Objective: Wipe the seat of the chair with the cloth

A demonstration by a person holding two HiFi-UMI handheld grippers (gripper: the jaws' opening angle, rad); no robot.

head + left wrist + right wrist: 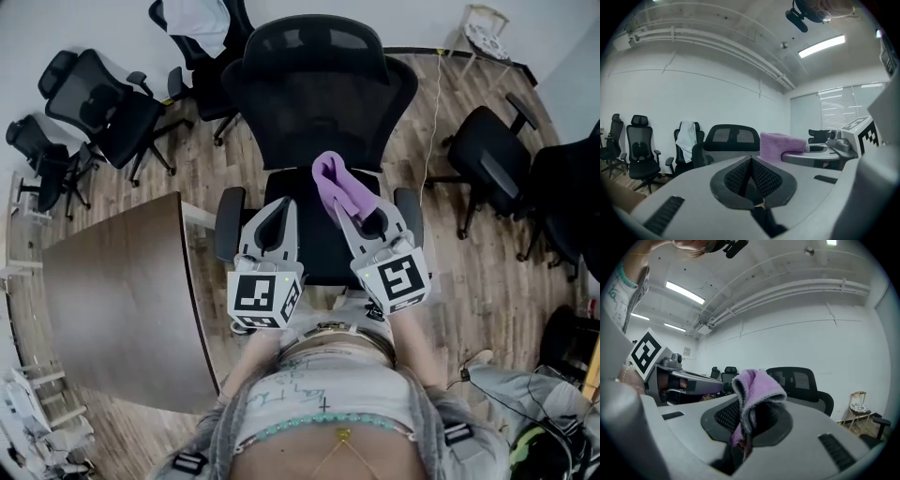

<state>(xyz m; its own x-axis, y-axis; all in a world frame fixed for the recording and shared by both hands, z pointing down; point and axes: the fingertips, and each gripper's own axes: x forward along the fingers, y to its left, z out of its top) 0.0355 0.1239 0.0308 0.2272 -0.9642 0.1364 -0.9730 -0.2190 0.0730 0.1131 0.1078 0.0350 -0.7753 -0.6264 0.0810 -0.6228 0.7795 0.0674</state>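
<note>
A black mesh office chair (314, 103) stands in front of me; its seat (314, 246) lies partly under both grippers. My right gripper (343, 204) is shut on a purple cloth (336, 185), which bunches up from the jaw tips above the seat. The right gripper view shows the cloth (757, 387) folded over and pinched in the right gripper (749, 420), with the chair's backrest (801, 380) behind. My left gripper (280, 204) hovers over the seat's left side; in its own view the left gripper (751, 161) is shut on nothing, the cloth (780, 144) at its right.
A brown wooden table (122, 300) lies close on the left. Several black office chairs ring the room; one at the back carries a white garment (202, 23). A small white stool (487, 37) stands back right. A thin cable (433, 122) runs over the wooden floor.
</note>
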